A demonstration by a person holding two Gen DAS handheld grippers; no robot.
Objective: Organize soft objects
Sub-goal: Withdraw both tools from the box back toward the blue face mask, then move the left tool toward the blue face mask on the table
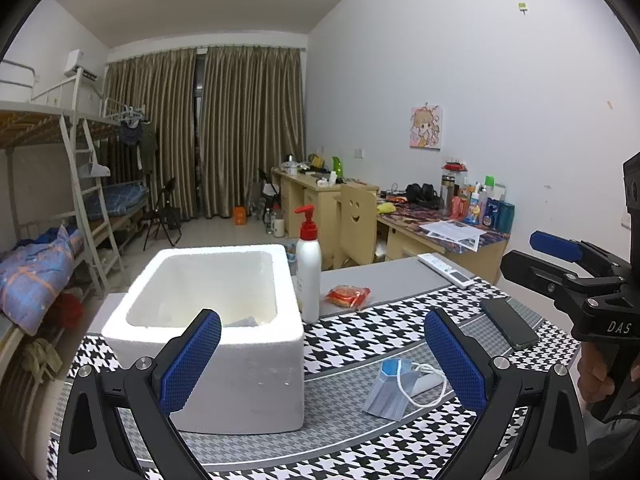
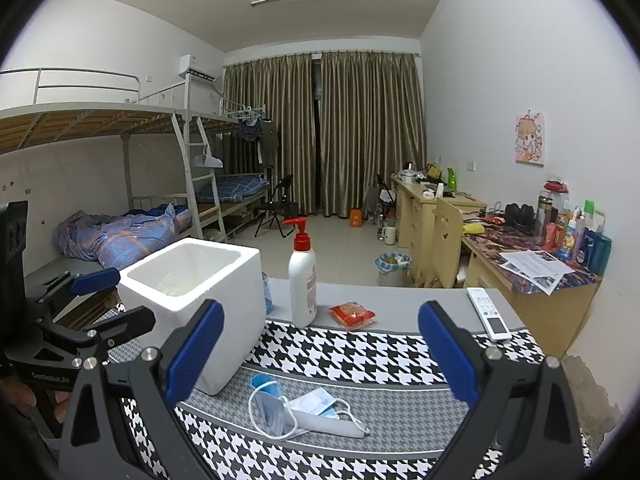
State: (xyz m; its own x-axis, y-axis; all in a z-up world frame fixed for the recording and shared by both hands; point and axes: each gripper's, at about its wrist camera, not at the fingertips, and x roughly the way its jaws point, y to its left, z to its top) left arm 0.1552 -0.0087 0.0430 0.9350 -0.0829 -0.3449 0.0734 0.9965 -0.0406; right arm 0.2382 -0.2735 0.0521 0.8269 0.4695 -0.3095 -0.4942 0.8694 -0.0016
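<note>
Blue face masks (image 1: 394, 390) with white ear loops lie crumpled on the houndstooth cloth, just right of a white foam box (image 1: 240, 376). My left gripper (image 1: 322, 360) is open and holds nothing; it hovers before the box and the masks. In the right wrist view the masks (image 2: 308, 404) lie low between the fingers of my right gripper (image 2: 322, 354), which is open and not touching them. The foam box (image 2: 216, 300) stands to their left. Something pale lies inside the box (image 1: 244, 322), mostly hidden by its wall.
Behind the masks stand a white pump bottle (image 1: 309, 276) with a red top, a red snack packet (image 1: 347, 296), a white remote (image 1: 444, 269) and a dark phone (image 1: 509, 323). The table's far edge (image 2: 400, 292) faces the room. A cluttered desk (image 2: 532, 256) stands at right.
</note>
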